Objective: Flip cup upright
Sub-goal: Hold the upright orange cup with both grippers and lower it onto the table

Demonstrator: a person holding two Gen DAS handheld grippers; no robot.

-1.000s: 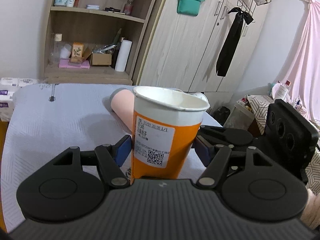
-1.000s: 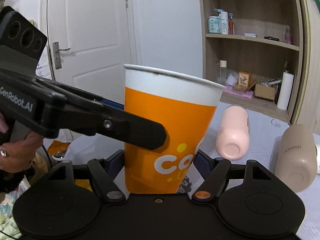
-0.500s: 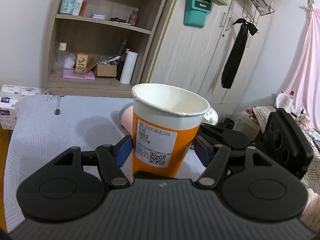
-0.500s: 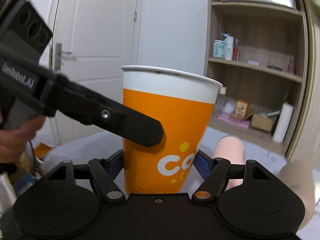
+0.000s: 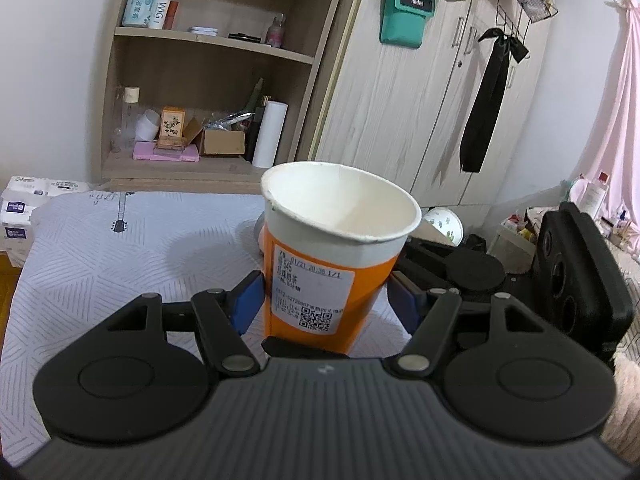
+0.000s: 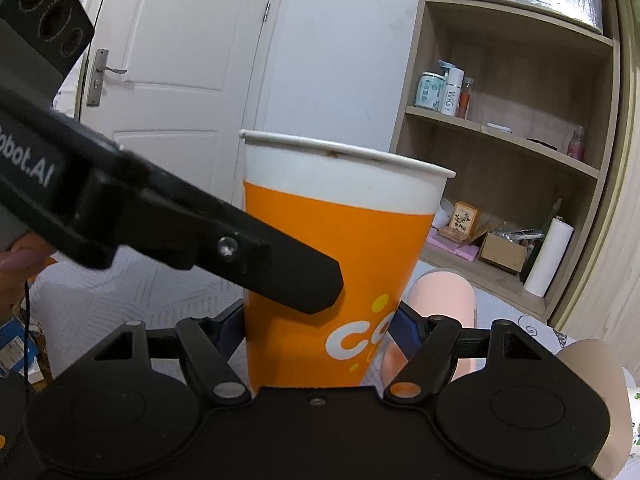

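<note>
A: How was the orange-and-white paper cup (image 5: 336, 256) placed relative to the two tools?

B: It was seen directly ahead of both, between the fingers of each. In the left wrist view the left tool (image 5: 327, 300) was closed on the cup's lower orange wall, both blue pads (image 5: 247, 301) pressed against it or very nearly so. In the right wrist view the right tool (image 6: 320, 330) straddled the same lower wall, its pads partly hidden behind the cup; a firm clench could not be confirmed there, though contact appeared likely. The left tool's black finger was seen crossing the cup's side in that view.

A: And the long axis?

B: It was held close to vertical, mouth up, with a slight tilt of the rim. The base was hidden behind the tool bodies, so whether it rested on the grey patterned surface (image 5: 100, 248) or was held above it could not be told.

A: How did the cup look?

B: A white band was noted beneath a rolled rim, the interior appeared empty, and a printed label with a QR code faced the left camera. The thin wall was judged easily crushed. A pink tumbler (image 6: 440, 292) was seen lying on its side just behind.

A: What remained?

B: Setting down and release were judged to remain.
</note>
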